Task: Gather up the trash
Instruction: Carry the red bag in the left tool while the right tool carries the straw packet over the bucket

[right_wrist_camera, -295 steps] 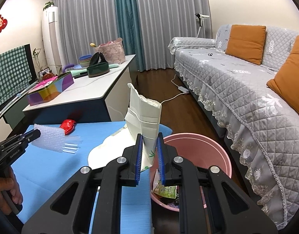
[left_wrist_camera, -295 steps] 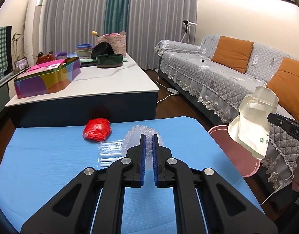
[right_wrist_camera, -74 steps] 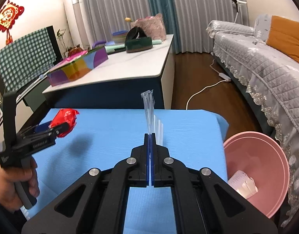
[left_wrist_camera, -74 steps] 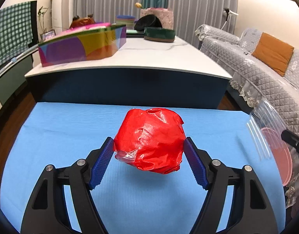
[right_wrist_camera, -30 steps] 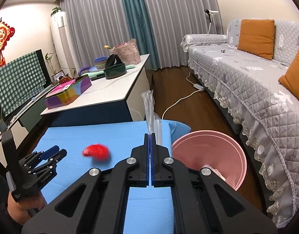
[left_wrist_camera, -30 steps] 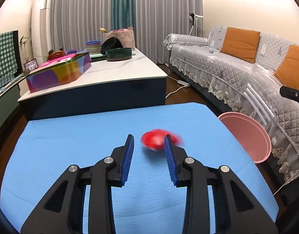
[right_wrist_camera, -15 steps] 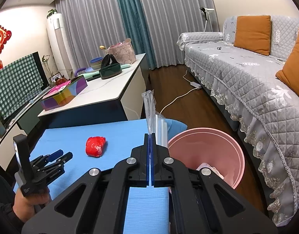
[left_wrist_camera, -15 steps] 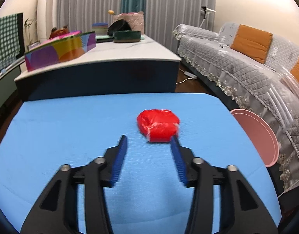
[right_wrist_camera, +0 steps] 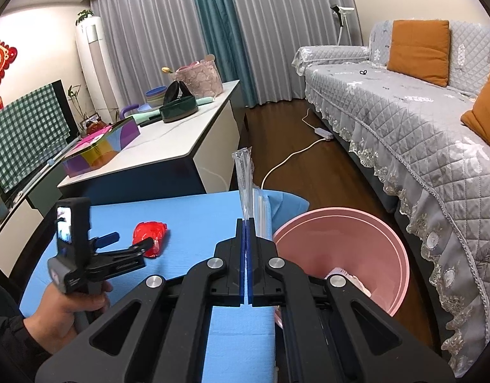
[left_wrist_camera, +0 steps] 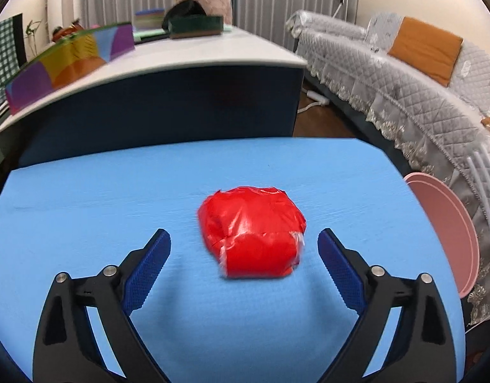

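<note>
- The left tongs (left_wrist_camera: 244,249) hang low over the blue worktop (left_wrist_camera: 85,198); their jaws are opening and stand wide apart; the crumpled red wrapper (left_wrist_camera: 252,233) lies on the cloth between and just beyond the two blue pads, touching neither
- In the right wrist view the same left tongs (right_wrist_camera: 130,241) show from the side, held by a hand (right_wrist_camera: 69,306) in a dark sleeve; the red wrapper (right_wrist_camera: 149,234) sits at their tips, partly hidden by the nearer finger
- The right tongs (right_wrist_camera: 246,223) are pressed together on a clear plastic sleeve (right_wrist_camera: 245,175); the sleeve stands upright out of the jaws, with pale stripes showing just to its right
- The pink bin (right_wrist_camera: 356,239) stands on the floor just beside the worktop's right edge, between it and the grey sofa (right_wrist_camera: 420,121); a pale bit of trash lies inside, near the bottom
- From the left wrist view the pink bin (left_wrist_camera: 449,233) shows only as a rim at the right edge
- Behind the blue worktop stands a white-topped table (right_wrist_camera: 181,134) carrying a multicoloured box (right_wrist_camera: 101,146) and a dark green bowl (right_wrist_camera: 179,110)
</note>
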`<action>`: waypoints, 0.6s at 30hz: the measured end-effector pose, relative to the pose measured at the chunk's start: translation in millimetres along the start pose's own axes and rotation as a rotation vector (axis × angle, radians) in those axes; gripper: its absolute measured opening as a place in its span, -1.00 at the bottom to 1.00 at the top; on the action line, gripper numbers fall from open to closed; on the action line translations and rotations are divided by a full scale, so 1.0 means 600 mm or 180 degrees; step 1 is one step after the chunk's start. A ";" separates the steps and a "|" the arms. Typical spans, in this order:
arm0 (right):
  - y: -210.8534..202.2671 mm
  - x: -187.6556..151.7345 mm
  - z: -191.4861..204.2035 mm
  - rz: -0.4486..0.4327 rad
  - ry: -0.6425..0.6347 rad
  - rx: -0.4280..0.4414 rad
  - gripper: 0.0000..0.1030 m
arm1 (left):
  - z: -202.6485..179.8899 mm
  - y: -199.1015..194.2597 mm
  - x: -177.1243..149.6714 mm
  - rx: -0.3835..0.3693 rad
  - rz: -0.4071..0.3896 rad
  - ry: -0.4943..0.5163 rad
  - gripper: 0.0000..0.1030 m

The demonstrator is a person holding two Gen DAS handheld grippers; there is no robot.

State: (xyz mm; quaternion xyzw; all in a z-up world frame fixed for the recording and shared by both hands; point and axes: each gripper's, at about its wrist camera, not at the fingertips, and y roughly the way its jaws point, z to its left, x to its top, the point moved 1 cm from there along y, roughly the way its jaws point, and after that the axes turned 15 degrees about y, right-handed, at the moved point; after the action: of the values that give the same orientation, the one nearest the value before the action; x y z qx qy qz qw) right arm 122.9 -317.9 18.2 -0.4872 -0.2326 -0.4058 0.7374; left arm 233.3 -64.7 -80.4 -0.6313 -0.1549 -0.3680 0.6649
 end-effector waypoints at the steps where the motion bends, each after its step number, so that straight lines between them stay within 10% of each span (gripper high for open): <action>1: 0.003 0.000 -0.001 0.0012 -0.0001 0.0000 -0.98 | -0.002 0.006 0.002 0.0003 0.0026 0.0013 0.75; 18: 0.019 0.005 0.013 0.0025 -0.0057 0.0056 -0.98 | -0.004 -0.037 0.003 0.0008 -0.0160 0.0046 0.40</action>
State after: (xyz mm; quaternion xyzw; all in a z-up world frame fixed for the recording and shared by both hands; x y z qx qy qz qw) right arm 134.1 -309.6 17.7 -0.4852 -0.2409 -0.3964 0.7412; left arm 218.5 -65.9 -63.4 -0.6236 -0.1664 -0.3889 0.6574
